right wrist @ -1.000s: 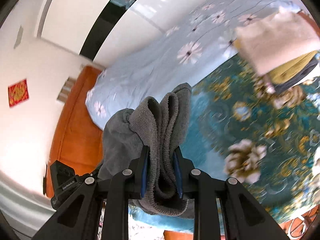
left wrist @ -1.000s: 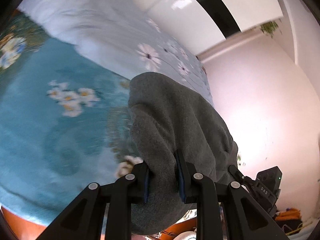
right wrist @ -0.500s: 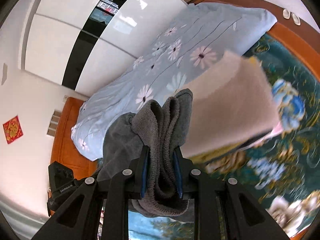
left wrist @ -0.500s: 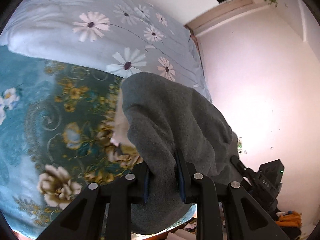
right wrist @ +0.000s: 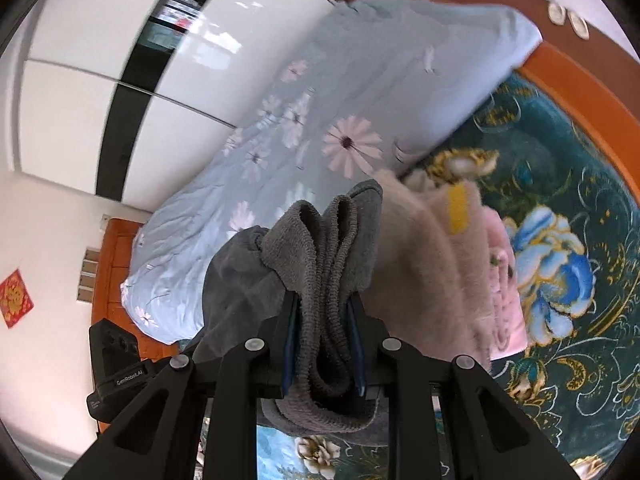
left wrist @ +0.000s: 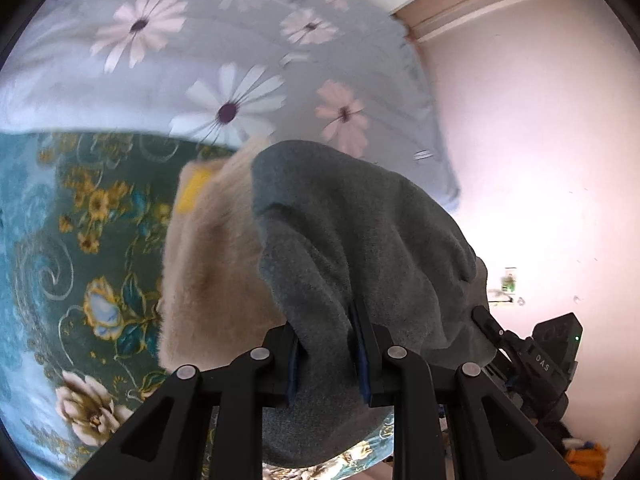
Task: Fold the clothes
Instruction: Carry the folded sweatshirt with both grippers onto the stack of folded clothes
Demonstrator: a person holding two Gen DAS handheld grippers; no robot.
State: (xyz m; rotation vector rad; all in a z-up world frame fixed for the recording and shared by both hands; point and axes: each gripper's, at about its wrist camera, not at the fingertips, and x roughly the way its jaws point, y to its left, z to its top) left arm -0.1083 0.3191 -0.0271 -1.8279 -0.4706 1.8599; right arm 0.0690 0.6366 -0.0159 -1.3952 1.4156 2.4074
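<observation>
Both grippers hold one folded grey garment (left wrist: 352, 240) in the air above the bed. My left gripper (left wrist: 326, 354) is shut on its smooth folded edge. My right gripper (right wrist: 322, 340) is shut on its bunched ribbed edge (right wrist: 320, 264). Just beyond and under the garment lies a stack of folded clothes: a fluffy beige piece (left wrist: 208, 264) on top, with yellow (right wrist: 458, 208) and pink (right wrist: 506, 280) pieces beneath. The stack also shows in the right wrist view (right wrist: 432, 264). The grey garment hangs over the stack's near side.
The bed has a teal floral cover (left wrist: 72, 240) and a pale blue daisy-print duvet (left wrist: 224, 80) behind the stack. An orange wooden bed frame (right wrist: 568, 80) runs along the right. A pink wall (left wrist: 540, 140) and white wardrobe doors (right wrist: 80, 80) stand beyond.
Both grippers have carried the grey garment across the bed toward the stack. The stack has come much closer and now lies right under the garment's far edge.
</observation>
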